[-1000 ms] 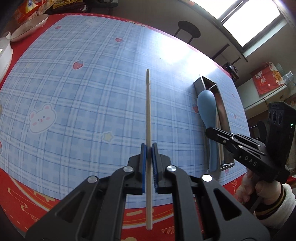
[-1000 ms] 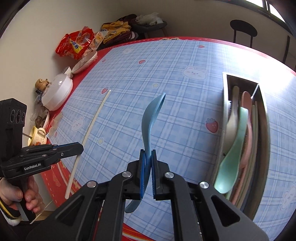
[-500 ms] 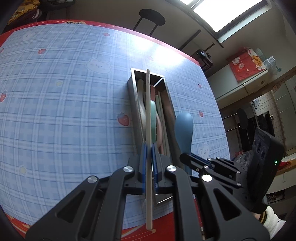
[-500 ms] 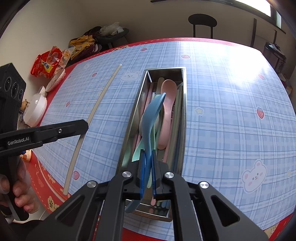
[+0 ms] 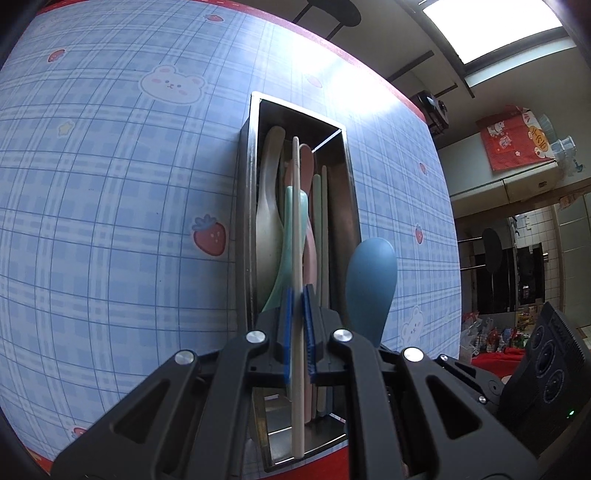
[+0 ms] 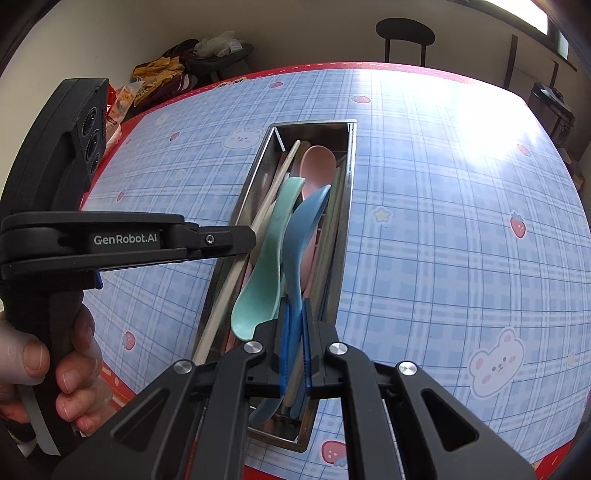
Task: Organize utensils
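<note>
Left tongs (image 5: 297,295): clamped on a cream chopstick (image 5: 295,221), blue pads pressing it from both sides; the stick runs lengthwise over the metal tray (image 5: 245,221).
Right tongs (image 6: 295,314): clamped on the handle of a blue spoon (image 6: 304,229), its bowl end out past the pads, above the tray's contents.
Metal tray: long, narrow, open-topped, lying on the counter (image 5: 110,221), which wears a blue plaid cloth with bears and strawberries.
In the tray: a mint spoon (image 6: 264,280), a pink spoon (image 6: 317,162), a pale spoon (image 5: 267,206) along the left wall, and several chopsticks, packed side by side.
Chopstick versus tray: whether it touches the things below cannot be told.
Person's hand (image 6: 48,369): wrapped round the left tool's grip, seen from the right wrist camera.
Beyond the counter: a dark stool (image 6: 404,31), snack bags (image 6: 155,79).
</note>
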### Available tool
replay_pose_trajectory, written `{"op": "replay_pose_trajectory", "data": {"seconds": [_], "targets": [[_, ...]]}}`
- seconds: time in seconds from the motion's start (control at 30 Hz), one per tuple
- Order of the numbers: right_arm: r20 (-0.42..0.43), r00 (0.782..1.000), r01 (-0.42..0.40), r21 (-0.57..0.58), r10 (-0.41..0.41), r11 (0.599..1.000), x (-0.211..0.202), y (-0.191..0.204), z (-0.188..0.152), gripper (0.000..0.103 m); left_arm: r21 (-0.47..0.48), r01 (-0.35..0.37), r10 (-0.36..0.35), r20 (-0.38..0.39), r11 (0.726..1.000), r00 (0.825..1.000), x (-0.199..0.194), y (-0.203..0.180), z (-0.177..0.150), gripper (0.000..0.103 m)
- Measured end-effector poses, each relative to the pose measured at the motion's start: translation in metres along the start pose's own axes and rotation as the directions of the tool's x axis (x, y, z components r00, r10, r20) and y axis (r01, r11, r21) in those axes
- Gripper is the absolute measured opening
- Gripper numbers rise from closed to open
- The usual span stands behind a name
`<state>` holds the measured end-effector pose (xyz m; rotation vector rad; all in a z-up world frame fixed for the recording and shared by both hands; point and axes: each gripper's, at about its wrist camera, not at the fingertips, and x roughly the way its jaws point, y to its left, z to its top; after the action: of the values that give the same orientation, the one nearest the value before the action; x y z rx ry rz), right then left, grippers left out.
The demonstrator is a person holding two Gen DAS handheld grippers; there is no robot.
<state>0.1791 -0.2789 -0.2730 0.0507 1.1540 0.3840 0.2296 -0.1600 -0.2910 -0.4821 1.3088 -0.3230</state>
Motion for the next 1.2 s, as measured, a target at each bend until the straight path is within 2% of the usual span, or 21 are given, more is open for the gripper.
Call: {"op": "replay_pose_trajectory", "data": {"seconds": [0.1,0.23,0.43,0.57,0.63,0.8,0.93,1.0,1.07,1.1,1.13,1.2], "targets": [[-0.005,1.0,-0.004,0.009,0.004,1.0,0.006,0.003,0.004,0.007,0.013,0.001,-0.001,-0.008,1.0,1.0,0.005,-0.003,0.002,0.01],[-0.004,1.0,-0.007,0.019,0.007,1.0,0.009,0.004,0.005,0.008,0.037,-0.004,0.004,-0.007,0.999,1.0,0.005,-0.006,0.005,0.025],[0.021,1.0,-0.003,0.023,0.002,1.0,-0.002,0.004,0.004,0.009,0.099,-0.047,0.043,0.042,0.994,0.998,-0.017,-0.009,0.005,0.026],[0.065,0.997,0.026,0.026,-0.027,0.999,-0.021,0.006,0.006,0.031,0.142,-0.11,0.095,0.112,0.984,0.989,-0.046,-0.009,0.004,0.037],[0.089,0.995,0.037,0.023,-0.039,0.999,-0.032,0.005,0.01,0.036,0.169,-0.14,0.116,0.147,0.976,0.982,-0.061,-0.01,0.003,0.039],[0.151,0.985,0.08,0.011,-0.081,0.997,-0.063,0.009,0.019,0.052,0.229,-0.215,0.16,0.238,0.949,0.958,-0.107,-0.006,-0.001,0.041],[0.202,0.97,0.134,0.0,-0.131,0.991,-0.088,0.016,0.026,0.068,0.259,-0.277,0.19,0.316,0.925,0.93,-0.146,-0.001,-0.005,0.044],[0.227,0.963,0.15,0.004,-0.147,0.989,-0.101,0.019,0.027,0.078,0.268,-0.315,0.21,0.358,0.91,0.91,-0.166,0.003,-0.008,0.047],[0.252,0.956,0.154,0.014,-0.152,0.988,-0.116,0.023,0.03,0.091,0.275,-0.344,0.216,0.405,0.898,0.888,-0.187,0.006,-0.012,0.059],[0.265,0.952,0.151,0.021,-0.151,0.988,-0.124,0.025,0.031,0.098,0.28,-0.346,0.208,0.425,0.895,0.881,-0.198,0.008,-0.014,0.06],[0.278,0.949,0.148,0.027,-0.149,0.989,-0.131,0.028,0.033,0.097,0.287,-0.34,0.193,0.438,0.896,0.878,-0.209,0.009,-0.016,0.061],[0.318,0.935,0.154,0.035,-0.157,0.987,-0.149,0.034,0.034,0.097,0.288,-0.337,0.17,0.477,0.896,0.862,-0.231,0.012,-0.021,0.086]]}}
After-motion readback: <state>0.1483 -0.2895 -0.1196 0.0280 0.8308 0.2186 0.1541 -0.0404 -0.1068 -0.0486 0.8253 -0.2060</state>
